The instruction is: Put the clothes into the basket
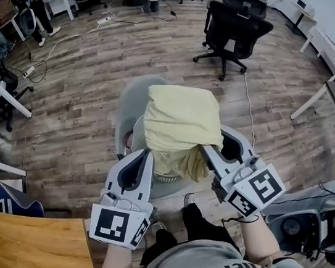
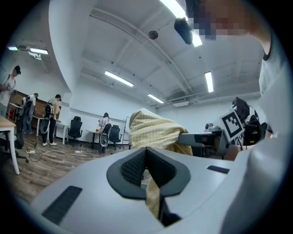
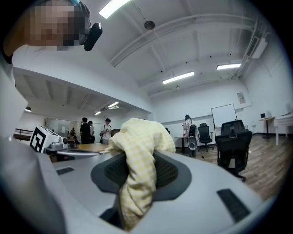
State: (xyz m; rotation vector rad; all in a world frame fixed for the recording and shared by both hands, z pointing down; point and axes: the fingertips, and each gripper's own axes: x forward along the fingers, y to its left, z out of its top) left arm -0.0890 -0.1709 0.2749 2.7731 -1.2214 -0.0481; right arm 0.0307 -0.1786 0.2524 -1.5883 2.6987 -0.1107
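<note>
Yellow checked garment (image 1: 181, 119) held up in both grippers over grey basket (image 1: 127, 108).
Left gripper (image 1: 148, 157) pinched on a thin strip of the fabric, right gripper (image 1: 205, 149) clamped on a thicker bunched fold; both level, side by side. Garment mounded over the jaw tips and hanging between them, hiding most of the basket on the wooden floor (image 1: 82, 105). Black office chair (image 1: 233, 25) well beyond.
</note>
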